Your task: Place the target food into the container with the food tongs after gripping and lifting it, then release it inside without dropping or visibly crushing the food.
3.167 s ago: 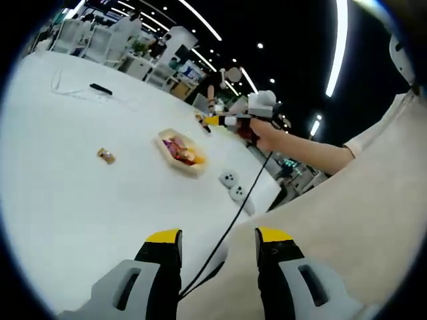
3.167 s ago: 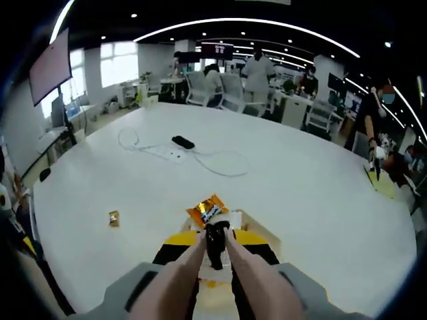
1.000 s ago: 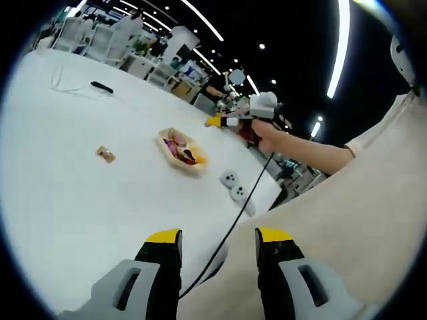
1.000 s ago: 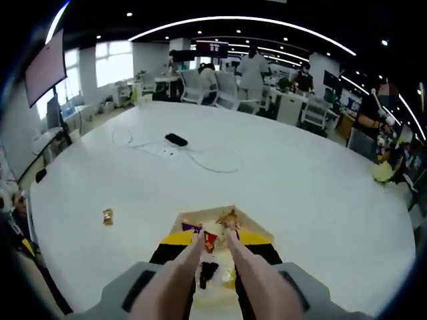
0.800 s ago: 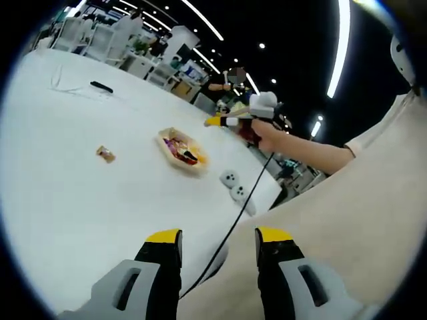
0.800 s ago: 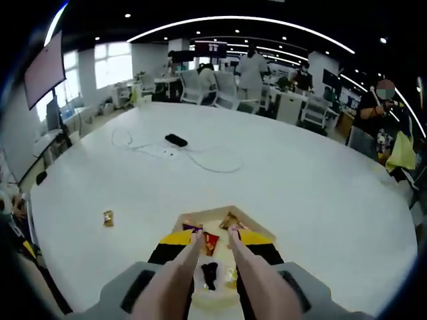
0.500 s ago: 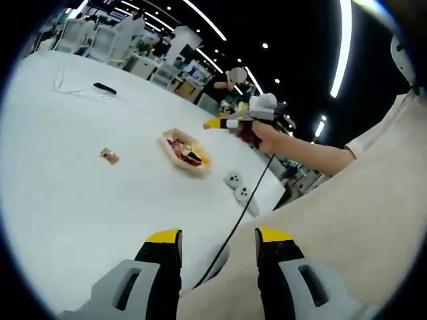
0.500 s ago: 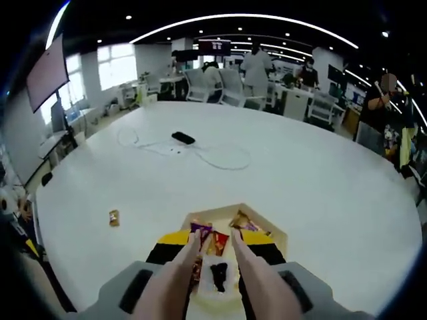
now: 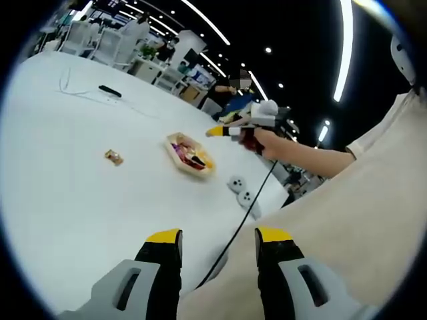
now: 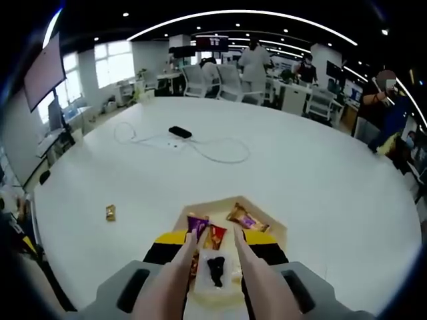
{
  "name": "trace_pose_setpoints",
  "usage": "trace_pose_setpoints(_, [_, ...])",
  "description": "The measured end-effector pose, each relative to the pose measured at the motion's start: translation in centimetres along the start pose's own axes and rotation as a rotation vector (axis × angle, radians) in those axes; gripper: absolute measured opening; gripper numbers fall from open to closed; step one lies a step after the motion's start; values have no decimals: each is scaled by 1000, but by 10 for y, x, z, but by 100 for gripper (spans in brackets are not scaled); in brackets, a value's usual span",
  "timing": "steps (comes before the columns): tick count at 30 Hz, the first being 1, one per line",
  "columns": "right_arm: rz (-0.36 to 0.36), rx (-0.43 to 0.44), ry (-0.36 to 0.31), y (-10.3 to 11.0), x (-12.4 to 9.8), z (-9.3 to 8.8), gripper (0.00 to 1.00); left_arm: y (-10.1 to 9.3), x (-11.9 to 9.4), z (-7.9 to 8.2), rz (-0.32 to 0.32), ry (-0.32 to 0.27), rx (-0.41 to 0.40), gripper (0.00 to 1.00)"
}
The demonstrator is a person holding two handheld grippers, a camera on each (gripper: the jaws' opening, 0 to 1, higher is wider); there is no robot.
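Note:
In the right gripper view, my right gripper (image 10: pixel 215 238) grips the food tongs (image 10: pixel 179 270), whose two arms stand spread apart over the beige six-sided container (image 10: pixel 277 230). Nothing is between the tong tips. Inside the container lie an orange packet (image 10: pixel 242 218), a purple one (image 10: pixel 198 223) and a red one (image 10: pixel 215 235). A dark piece (image 10: pixel 215 269) sits between the tong arms. In the left gripper view, my left gripper (image 9: pixel 219 239) is open and holds nothing, low and near the table edge, far from the container (image 9: pixel 175 141). A hand holds the right gripper (image 9: pixel 230 130) above it.
A small wrapped snack (image 10: pixel 110 213) lies alone on the white table (image 10: pixel 320 173), left of the container, also the snack (image 9: pixel 113 157). A black device (image 10: pixel 180 132) with a white cable lies farther back. Two white round objects (image 9: pixel 241 190) and a black cable (image 9: pixel 233 227) lie near the table edge. People and chairs stand behind.
The tongs held an orange packet shut between their tips 3.2 s ago; now they are spread and packets lie in the container. The right view has pulled back, showing more of the container.

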State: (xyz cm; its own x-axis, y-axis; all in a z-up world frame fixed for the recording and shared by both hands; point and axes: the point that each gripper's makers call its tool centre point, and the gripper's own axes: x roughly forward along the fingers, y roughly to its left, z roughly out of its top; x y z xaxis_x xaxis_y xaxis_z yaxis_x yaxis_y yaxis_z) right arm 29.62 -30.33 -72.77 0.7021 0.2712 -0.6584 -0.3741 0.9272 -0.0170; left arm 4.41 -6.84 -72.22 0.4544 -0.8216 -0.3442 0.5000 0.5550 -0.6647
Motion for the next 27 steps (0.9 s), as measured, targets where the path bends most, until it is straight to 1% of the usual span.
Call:
trace_pose_setpoints(2, [12,20,7,2,-2,-3,29,1,0,-1,-2,-8,-7,43])
trace_pose_setpoints(4, [4,20,9,2,-4,-6,29,-1,2,0,-12,-20,-19,43])
trace_pose_setpoints(8, [1,33,-2,1,-9,-7,29,-5,3,0,-22,0,0,43])
trace_pose_setpoints(14, [-2,57,-27,-3,-15,-5,30,-5,1,2,-23,6,9,43])
trace_pose_setpoints(17, [-4,59,-28,-3,-16,-7,30,-6,0,1,-24,14,15,43])
trace_pose_setpoints(27, [-2,64,-25,-4,-19,-10,30,-11,3,-2,-32,14,17,43])
